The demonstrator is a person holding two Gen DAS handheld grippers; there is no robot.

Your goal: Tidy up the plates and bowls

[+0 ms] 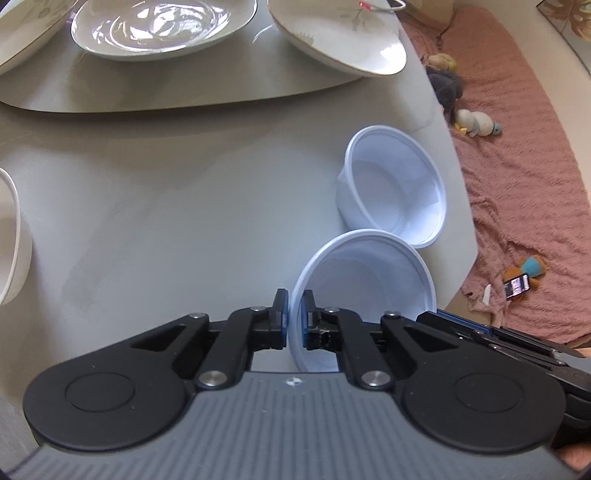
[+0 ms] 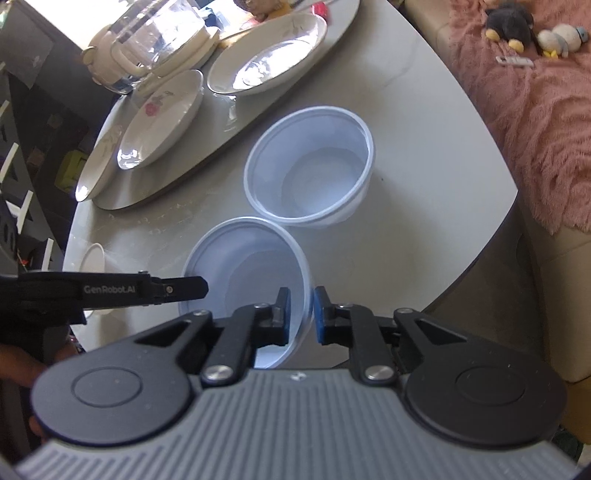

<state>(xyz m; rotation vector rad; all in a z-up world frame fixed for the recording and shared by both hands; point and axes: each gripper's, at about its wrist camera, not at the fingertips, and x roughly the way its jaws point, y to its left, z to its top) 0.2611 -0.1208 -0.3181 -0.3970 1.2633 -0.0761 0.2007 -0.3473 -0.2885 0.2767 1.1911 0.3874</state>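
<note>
Two white plastic bowls stand side by side near the right edge of the grey round table [image 1: 166, 221]. The near bowl [image 1: 369, 288] is pinched at its rim from both sides. In the left wrist view my left gripper [image 1: 293, 299] is shut on its left wall, one pad inside and one outside. In the right wrist view my right gripper [image 2: 303, 295] is shut on the right wall of that near bowl [image 2: 251, 266]. The far bowl [image 1: 395, 192] [image 2: 314, 166] touches it and is free. The left gripper [image 2: 184, 288] reaches in from the left.
Several ceramic plates [image 1: 162, 26] [image 2: 266, 55] [image 2: 162, 118] lie on a turntable [image 1: 147, 92] at the back, beside a glass jug [image 2: 159, 37]. Another white bowl [image 1: 11, 236] sits at the left. Past the table edge lies a pink blanket [image 2: 535, 129] with plush toys.
</note>
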